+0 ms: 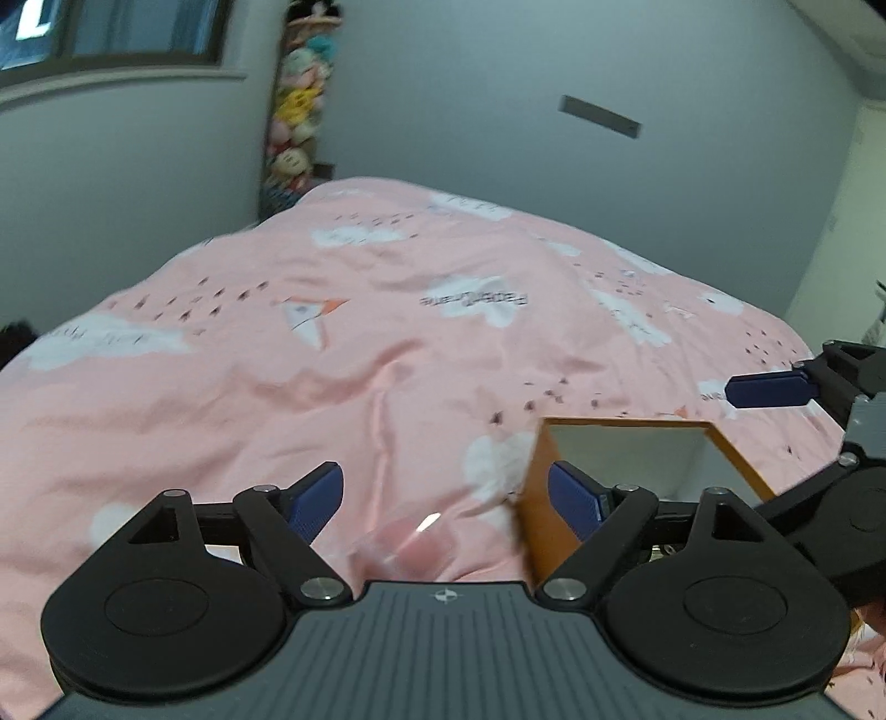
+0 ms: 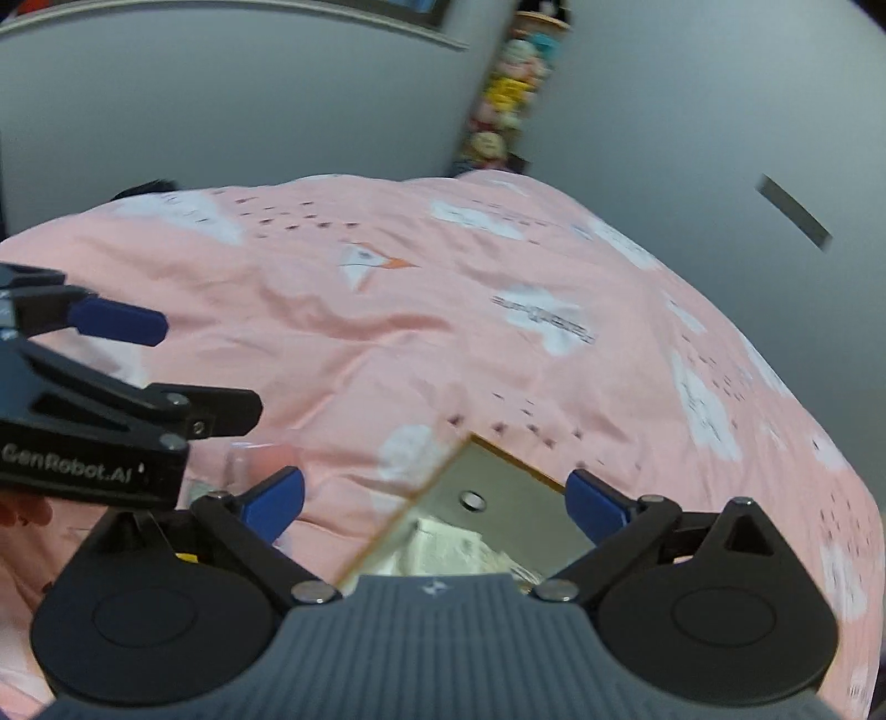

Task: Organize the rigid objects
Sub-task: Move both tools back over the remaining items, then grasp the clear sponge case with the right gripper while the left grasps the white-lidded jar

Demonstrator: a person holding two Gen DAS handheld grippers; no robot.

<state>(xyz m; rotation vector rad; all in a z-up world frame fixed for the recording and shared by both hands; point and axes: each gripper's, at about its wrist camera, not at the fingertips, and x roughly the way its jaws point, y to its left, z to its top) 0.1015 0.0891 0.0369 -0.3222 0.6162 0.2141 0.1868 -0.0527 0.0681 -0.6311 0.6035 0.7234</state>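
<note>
Hovering low over a bed, both claws stand wide with nothing between their blue pads. Left gripper (image 1: 446, 498) fills the bottom of its own view; just past it, lower centre, lies a small clear plastic container (image 1: 407, 545), blurred, resting on the pink duvet (image 1: 310, 354). To its right, an orange-edged box (image 1: 642, 471) stands open-topped, pale inside, partly behind the left claw's right finger. Right gripper (image 2: 437, 498) sits at the bottom of its own view, its jaws spread either side of that same box, looking down into it: a grey inner wall with a round hole, something white and crumpled at the bottom. Each claw shows at the side edge of the other's view. A fingertip (image 2: 25, 515) shows at the left edge of the right view. Farther off, cloud and paper-plane print runs across the duvet. Beyond, a grey wall, a column of plush toys (image 1: 299, 111) in the corner, a window (image 1: 111, 27) upper left
</note>
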